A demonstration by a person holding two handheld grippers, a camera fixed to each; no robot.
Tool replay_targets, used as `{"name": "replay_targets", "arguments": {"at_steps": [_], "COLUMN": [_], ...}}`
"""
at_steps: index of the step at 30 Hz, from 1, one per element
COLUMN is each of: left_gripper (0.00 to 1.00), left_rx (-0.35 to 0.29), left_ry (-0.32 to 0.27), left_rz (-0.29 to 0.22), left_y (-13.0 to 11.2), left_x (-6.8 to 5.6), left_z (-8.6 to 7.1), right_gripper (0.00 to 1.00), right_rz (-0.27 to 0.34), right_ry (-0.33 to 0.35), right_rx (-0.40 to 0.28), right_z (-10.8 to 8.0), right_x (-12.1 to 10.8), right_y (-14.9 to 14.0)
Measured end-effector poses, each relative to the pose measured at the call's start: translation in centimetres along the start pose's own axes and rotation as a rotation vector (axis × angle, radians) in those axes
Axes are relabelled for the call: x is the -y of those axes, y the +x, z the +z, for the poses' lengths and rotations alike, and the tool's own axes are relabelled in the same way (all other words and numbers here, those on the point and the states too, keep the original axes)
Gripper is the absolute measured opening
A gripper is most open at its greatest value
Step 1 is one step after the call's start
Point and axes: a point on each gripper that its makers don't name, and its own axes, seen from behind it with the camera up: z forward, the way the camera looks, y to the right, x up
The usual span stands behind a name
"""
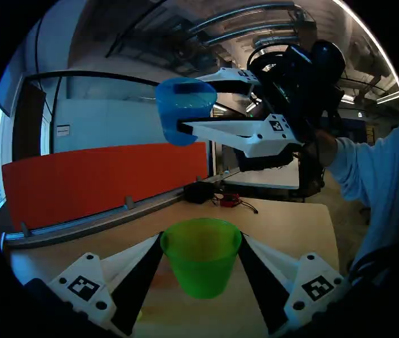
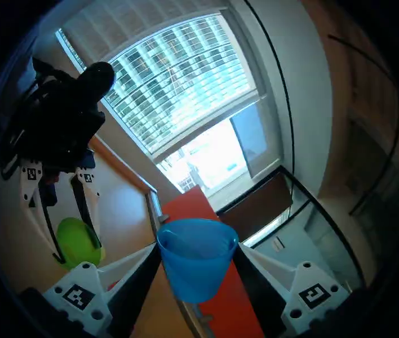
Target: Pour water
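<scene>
Two cups aloft, one clamped in each gripper.

Left gripper view: the left gripper [image 1: 201, 242] has both fingers pressed on the green cup [image 1: 202, 265], upright over the wooden table [image 1: 295, 219]. Higher up and farther off, the right gripper [image 1: 191, 102] pinches the blue cup [image 1: 169, 114], near upright, in front of an orange panel [image 1: 103, 174]. A pale sleeve [image 1: 380, 169] reaches in behind it. Right gripper view: the blue cup sits squeezed between this gripper's own fingers. The green cup shows lower left in the other gripper, and a bright window [image 2: 182, 84] is beyond.
</scene>
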Motion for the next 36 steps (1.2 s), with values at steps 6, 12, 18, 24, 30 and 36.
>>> {"name": "replay_targets", "arguments": {"at_steps": [6, 12, 18, 24, 30, 36], "left_gripper": [0.89, 0.89, 0.89, 0.89, 0.89, 0.89], "left_rx": [-0.005, -0.005, -0.004, -0.003, -0.002, -0.004], "left_ry": [-0.006, -0.01, -0.014, -0.014, -0.014, -0.016], "left_rz": [0.002, 0.004, 0.01, 0.013, 0.014, 0.018], "left_y": [0.3, 0.4, 0.5, 0.4, 0.5, 0.7], "left_x": [-0.2, -0.4, -0.6, -0.6, -0.6, -0.7], "left_z": [0.0, 0.1, 0.2, 0.3, 0.3, 0.4], "right_gripper": [0.89, 0.89, 0.89, 0.89, 0.89, 0.89], "right_rz": [-0.053, -0.098, -0.135, -0.168, -0.202, -0.24], "right_ry": [-0.009, -0.019, -0.035, -0.046, -0.054, -0.063], "right_rx": [0.002, 0.002, 0.001, 0.0, 0.0, 0.0], "right_z": [0.3, 0.5, 0.5, 0.3, 0.2, 0.0], "right_x": [-0.3, -0.6, -1.2, -1.8, -2.1, -2.5], "right_y": [-0.1, 0.1, 0.0, -0.1, -0.1, 0.0]}}
